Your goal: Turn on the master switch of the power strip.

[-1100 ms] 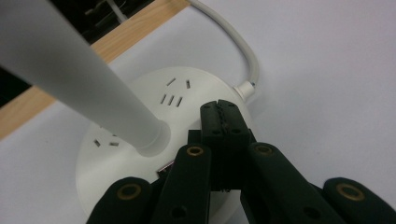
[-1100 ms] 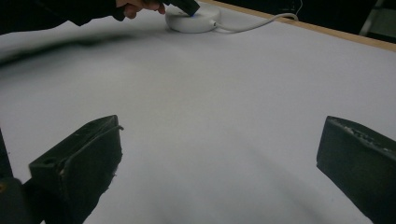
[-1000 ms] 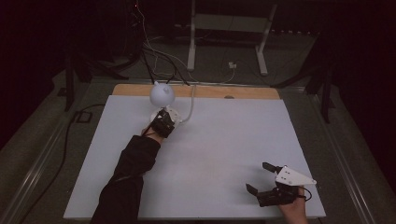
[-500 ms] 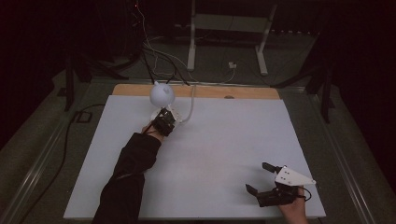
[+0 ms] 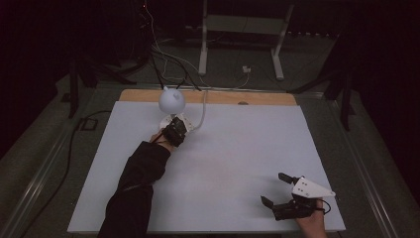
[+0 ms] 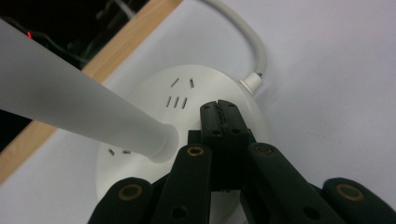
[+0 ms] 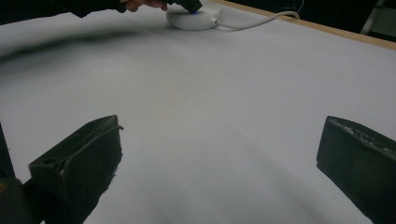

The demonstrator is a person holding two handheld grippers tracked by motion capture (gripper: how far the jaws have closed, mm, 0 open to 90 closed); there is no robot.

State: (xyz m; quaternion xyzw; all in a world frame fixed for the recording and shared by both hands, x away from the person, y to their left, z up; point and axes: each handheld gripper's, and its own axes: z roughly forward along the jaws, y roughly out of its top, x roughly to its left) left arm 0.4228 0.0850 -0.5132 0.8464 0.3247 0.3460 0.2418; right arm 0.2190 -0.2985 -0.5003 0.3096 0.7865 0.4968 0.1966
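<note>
A white lamp stands at the far left of the table, with a round shade (image 5: 171, 100) above a round white base (image 5: 167, 120) that carries socket slots (image 6: 177, 100). Its pale cone-shaped stem (image 6: 70, 105) rises from the base. My left gripper (image 6: 223, 112) is shut, nothing between its jaws, and its joined tips rest on top of the base (image 6: 196, 84). In the high view it (image 5: 176, 130) sits just in front of the lamp. My right gripper (image 5: 274, 188) lies open near the table's front right corner, its jaws (image 7: 224, 144) wide apart over bare white surface.
A white cable (image 5: 202, 113) leaves the base and runs off the back of the table (image 5: 237, 148), past its wooden rear edge (image 5: 257, 97). Behind stand a metal frame (image 5: 242, 29) and loose floor cables. A dark-sleeved forearm (image 5: 138, 178) crosses the left side.
</note>
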